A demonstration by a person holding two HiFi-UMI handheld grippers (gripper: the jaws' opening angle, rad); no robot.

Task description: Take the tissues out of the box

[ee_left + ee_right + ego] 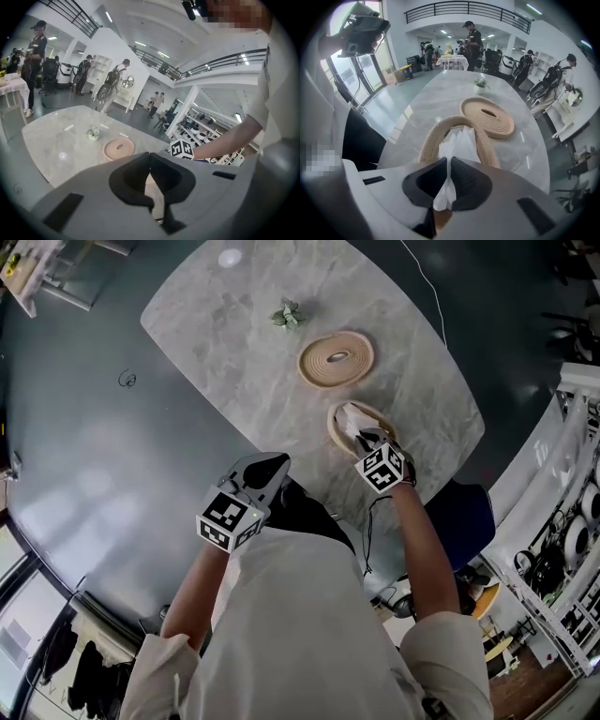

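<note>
A round woven rope tissue box (335, 427) stands near the table's front edge, with white tissues (352, 418) fanning up out of it. My right gripper (364, 439) is right over the box, shut on the top tissue. In the right gripper view the tissue (459, 143) runs up from the box (436, 136) and is pinched between the jaws (449, 161). My left gripper (272, 470) hangs at the table's front edge, left of the box. Its jaws (150, 157) are shut with nothing between them.
The box's woven lid (336, 359) lies flat on the marble table (234, 343) beyond the box. A small potted plant (287, 315) stands farther back. A dark blue chair (464, 521) is at the table's right front. Several people stand in the hall behind the table.
</note>
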